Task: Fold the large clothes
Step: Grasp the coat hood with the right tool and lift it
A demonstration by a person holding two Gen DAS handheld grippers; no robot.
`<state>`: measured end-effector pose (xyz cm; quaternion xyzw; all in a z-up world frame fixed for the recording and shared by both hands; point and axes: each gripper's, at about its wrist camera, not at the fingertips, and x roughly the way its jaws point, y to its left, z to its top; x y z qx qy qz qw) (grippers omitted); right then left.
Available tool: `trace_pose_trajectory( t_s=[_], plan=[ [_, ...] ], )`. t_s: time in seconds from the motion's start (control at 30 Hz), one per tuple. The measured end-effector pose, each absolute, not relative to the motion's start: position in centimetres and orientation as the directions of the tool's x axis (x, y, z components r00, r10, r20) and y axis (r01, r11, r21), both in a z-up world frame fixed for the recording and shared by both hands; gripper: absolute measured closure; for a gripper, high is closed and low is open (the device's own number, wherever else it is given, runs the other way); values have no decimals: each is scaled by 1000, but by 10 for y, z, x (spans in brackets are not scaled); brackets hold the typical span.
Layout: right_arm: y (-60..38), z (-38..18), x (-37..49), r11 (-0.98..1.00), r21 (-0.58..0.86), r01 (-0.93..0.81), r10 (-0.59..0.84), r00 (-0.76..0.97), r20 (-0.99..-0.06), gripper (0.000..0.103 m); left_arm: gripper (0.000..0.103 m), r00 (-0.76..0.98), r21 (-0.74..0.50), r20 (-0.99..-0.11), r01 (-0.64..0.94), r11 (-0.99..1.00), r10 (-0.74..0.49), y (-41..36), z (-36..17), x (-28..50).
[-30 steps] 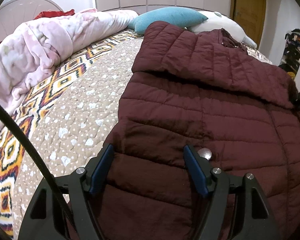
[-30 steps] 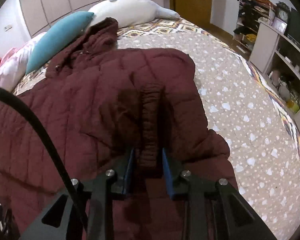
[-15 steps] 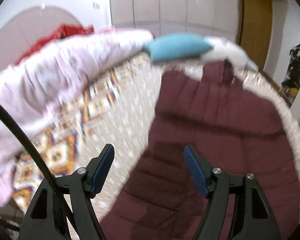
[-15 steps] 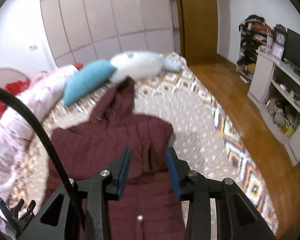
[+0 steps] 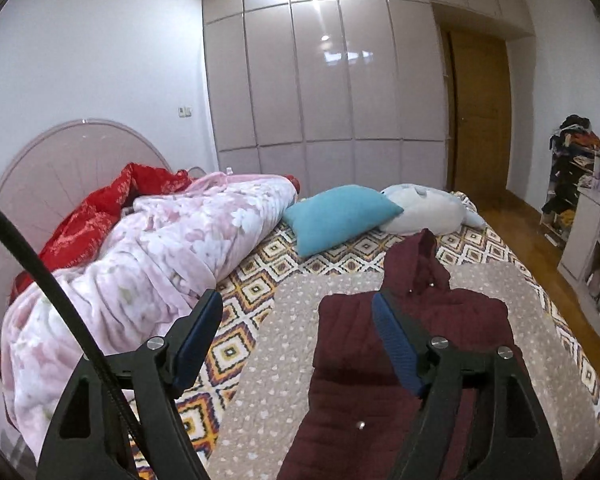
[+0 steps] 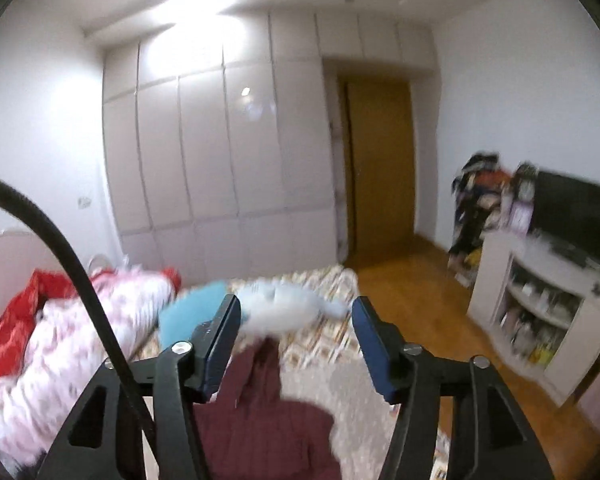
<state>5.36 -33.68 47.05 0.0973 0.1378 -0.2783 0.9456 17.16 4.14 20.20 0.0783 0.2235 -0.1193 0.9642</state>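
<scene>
Blue-padded jaws of both the left gripper (image 5: 296, 340) and right gripper (image 6: 296, 344) stand apart, empty, the right's having just been opening. Beyond, the maroon jacket (image 5: 400, 360) lies on the bed (image 5: 260, 360); its hood still sticks out, so approach low, gripping the hem evenly.

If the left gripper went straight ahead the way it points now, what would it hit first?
Probably the maroon jacket lying on the bed: the open left gripper aims downward toward its near edge. Depth is unclear.
</scene>
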Motion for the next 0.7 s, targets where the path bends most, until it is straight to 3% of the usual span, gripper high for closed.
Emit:
trace_pose_trajectory(
  t_s=[0.17,0.27,0.37,0.47,0.7],
  plan=[
    [-323,468,109,840,103,533,-483,820,-309,30,27,794,34,-569,284,958,-215,23,122,216],
    [-332,416,166,856,92,508,-432,802,-413,30,27,735,14,-649,272,962,-198,11,53,241],
    [-349,327,246,868,88,488,-358,739,-571,32,27,687,29,-707,263,964,-167,-2,-14,259],
    [-362,236,311,875,142,463,-255,689,-678,40,27,649,33,-745,261,965,-150,-16,-69,276],
    [-376,57,421,861,281,424,-60,633,-771,42,27,635,-6,-754,244,970,-165,-25,-144,297]
  ],
)
